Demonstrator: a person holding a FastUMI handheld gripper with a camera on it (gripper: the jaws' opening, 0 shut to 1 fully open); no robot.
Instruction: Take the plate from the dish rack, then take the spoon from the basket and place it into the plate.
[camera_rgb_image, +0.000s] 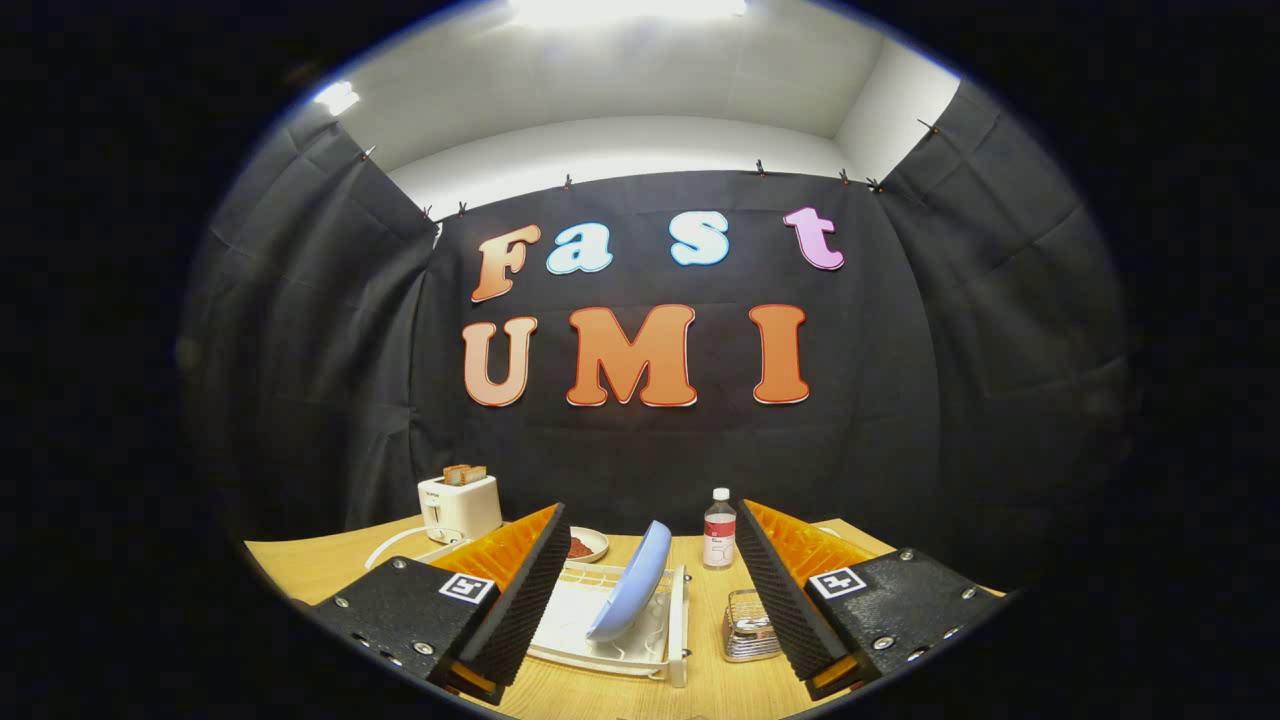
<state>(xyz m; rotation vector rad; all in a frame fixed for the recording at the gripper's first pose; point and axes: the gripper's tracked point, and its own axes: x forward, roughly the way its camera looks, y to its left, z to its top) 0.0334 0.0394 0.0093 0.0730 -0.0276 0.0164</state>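
Plate (632, 580) leans on edge in the white dish rack (676, 625) on the wooden worktop (310, 565), between the gripper (645, 590) jaws, which are spread wide and hold nothing. Beyond stand a toaster (460, 507) and bottle (719, 530) before black cloth walls (300, 350).

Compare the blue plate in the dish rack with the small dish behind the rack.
The blue plate stands on edge, tilted, in the white dish rack; the small dish lies flat on the table. The blue plate looks empty; the small dish holds something dark red. The open gripper frames the plate.
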